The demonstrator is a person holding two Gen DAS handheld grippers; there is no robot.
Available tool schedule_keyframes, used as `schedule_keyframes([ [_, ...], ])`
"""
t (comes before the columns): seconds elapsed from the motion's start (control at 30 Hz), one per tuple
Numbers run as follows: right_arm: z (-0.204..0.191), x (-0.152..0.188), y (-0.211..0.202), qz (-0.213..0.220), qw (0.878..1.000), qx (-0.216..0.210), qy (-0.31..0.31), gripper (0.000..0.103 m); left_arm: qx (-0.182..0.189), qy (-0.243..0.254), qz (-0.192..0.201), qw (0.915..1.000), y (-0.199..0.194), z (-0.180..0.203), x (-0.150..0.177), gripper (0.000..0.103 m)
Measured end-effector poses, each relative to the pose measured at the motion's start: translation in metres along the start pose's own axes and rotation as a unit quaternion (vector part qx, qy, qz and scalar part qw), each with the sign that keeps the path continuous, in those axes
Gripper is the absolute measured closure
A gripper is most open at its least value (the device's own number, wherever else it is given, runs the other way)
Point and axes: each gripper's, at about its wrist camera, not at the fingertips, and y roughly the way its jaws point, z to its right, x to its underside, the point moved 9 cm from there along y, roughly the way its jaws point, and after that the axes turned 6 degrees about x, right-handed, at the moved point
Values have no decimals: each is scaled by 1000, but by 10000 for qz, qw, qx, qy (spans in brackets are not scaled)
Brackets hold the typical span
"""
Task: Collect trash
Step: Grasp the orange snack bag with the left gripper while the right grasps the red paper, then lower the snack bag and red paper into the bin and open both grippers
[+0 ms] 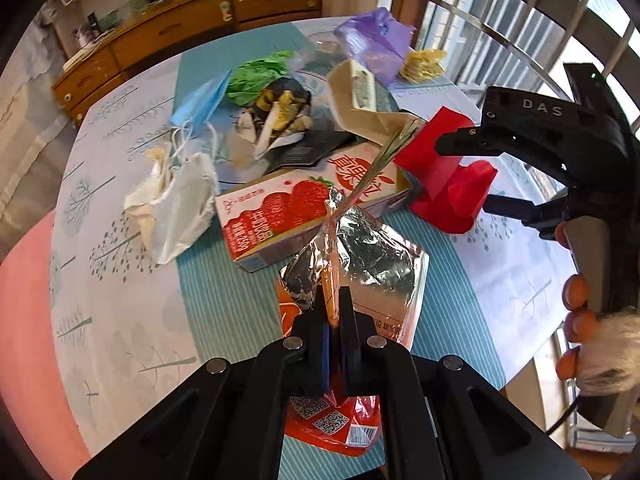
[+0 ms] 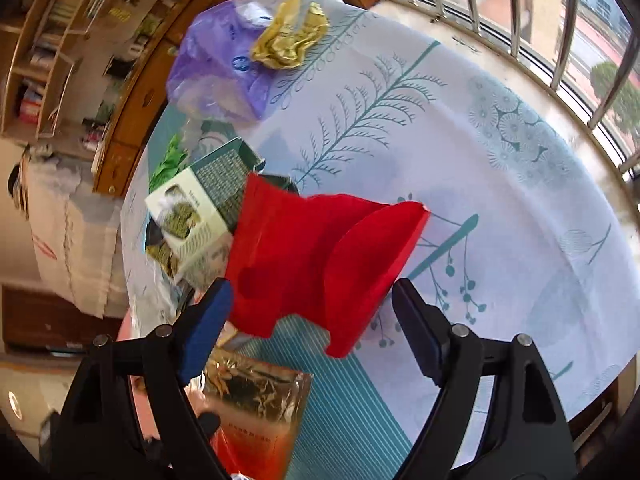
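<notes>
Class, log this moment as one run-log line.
left gripper: shut on foil snack bag | right gripper: open around red paper

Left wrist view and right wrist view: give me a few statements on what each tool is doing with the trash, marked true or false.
1. The left tool is shut on the foil snack bag. True.
2. The right tool is clamped on the red paper. False: its jaws stand wide open around it, pads apart from it.
3. The strawberry carton lies on the table. True.
4. The purple plastic bag is held by the right tool. False: it lies far off on the table.
</notes>
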Motion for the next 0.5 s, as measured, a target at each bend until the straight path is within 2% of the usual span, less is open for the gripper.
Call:
schedule_keyframes([
  [0.07,1,-5,9,-75,9997,-8,247,23,11,-113,-6,9999,0,-2,2,100],
  [0.1,-1,-7,11,-57,9995,-47,323,19,22,-164,-16,9999,0,-4,2,100],
  [0.2,-9,-13,19,-45,9997,153,196,18,39,-242,-51,9997,-3,-9,4,100],
  [0.27,-14,-14,22,8,9996,247,97,27,28,-253,-64,9997,-4,-7,7,100],
  [0.33,-19,-14,24,-3,9999,129,25,51,17,-273,-79,9996,-12,-12,11,100],
  [0.37,-21,-15,24,15,9999,158,-43,57,20,-290,-90,9995,-19,-17,12,100],
  [0.43,-20,-14,24,42,9991,372,-221,76,22,-318,-97,9994,-21,-19,11,100],
  [0.5,-15,-10,25,-34,9993,314,-219,80,21,-330,-80,9994,-25,-20,13,100],
])
